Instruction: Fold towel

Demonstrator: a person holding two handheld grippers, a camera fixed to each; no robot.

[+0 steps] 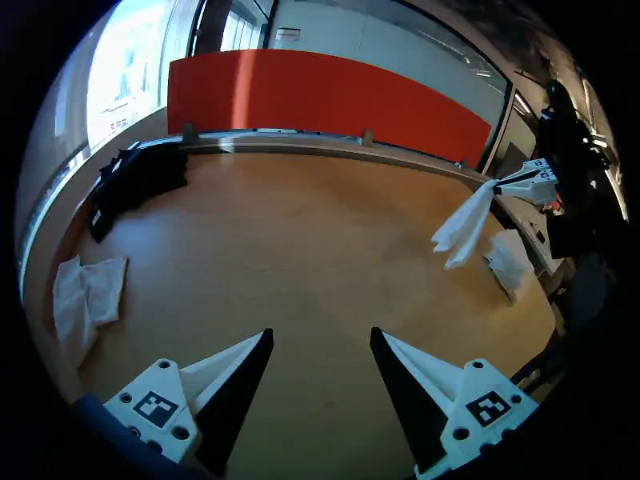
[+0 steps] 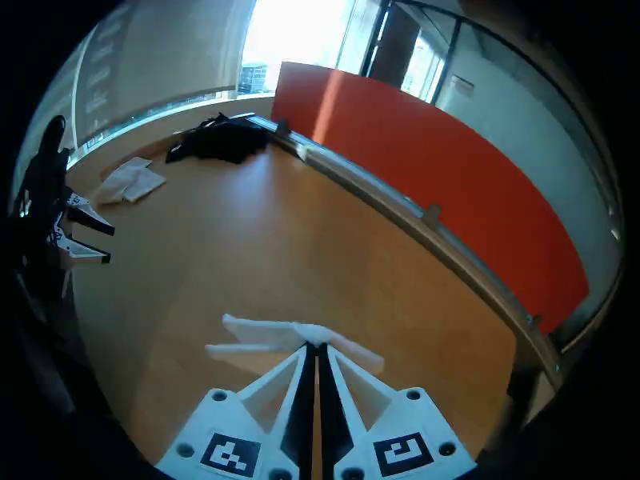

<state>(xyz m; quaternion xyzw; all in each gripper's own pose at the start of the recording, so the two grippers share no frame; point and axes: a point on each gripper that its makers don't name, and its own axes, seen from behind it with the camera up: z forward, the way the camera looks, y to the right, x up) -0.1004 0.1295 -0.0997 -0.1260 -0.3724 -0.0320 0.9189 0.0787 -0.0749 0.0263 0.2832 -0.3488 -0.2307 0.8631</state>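
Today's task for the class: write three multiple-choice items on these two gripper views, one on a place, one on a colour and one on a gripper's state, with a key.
1. Where does the black cloth lie?
A. At the far edge of the table, near one end of the panel
B. Between the right gripper's jaws
C. On the floor

2. What colour is the panel behind the table?
A. Blue
B. Orange
C. Green

3. What state is the right gripper in?
A. Open, holding nothing
B. Shut on a white towel
C. Shut on the black cloth

Key:
1 A, the dark heap sits on the wood by the panel's end.
2 B, the upright board is plainly orange in both views.
3 B, its jaws are pressed together with white fabric spreading from the tips.
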